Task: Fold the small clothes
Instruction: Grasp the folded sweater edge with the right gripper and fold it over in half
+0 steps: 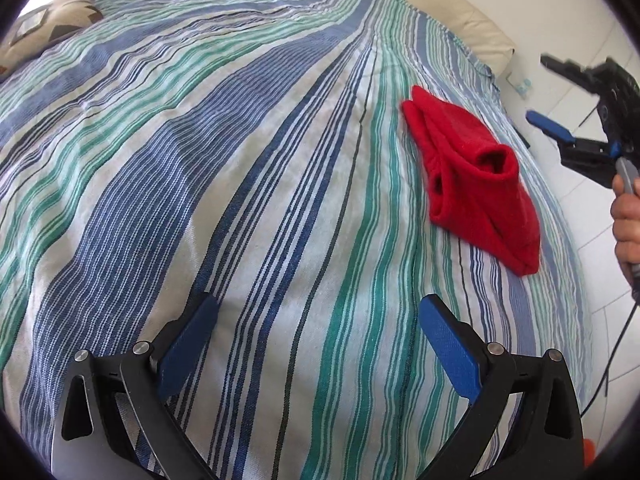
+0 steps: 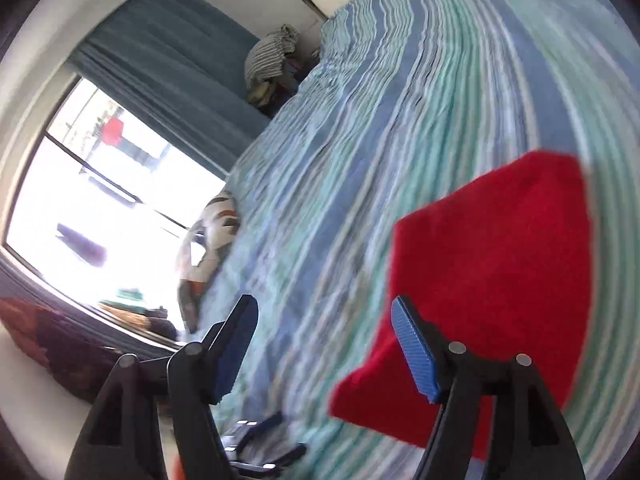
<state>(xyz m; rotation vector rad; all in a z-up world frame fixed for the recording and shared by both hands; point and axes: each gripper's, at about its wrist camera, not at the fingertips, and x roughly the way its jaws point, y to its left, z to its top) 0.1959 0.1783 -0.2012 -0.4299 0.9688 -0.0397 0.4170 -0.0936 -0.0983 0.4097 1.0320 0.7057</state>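
Observation:
A small red garment lies folded in a bundle on the striped bedspread, near the bed's right edge. My left gripper is open and empty, low over the bedspread, to the left of and nearer than the garment. My right gripper shows at the far right of the left wrist view, open, held off the bed's edge in a hand. In the blurred right wrist view my right gripper is open and empty, with the red garment just beyond its right finger.
A patterned cushion lies at the bed's far left corner, also in the right wrist view. A cream headboard edge runs along the far side. A tiled floor lies to the right. A window and blue curtain stand beyond the bed.

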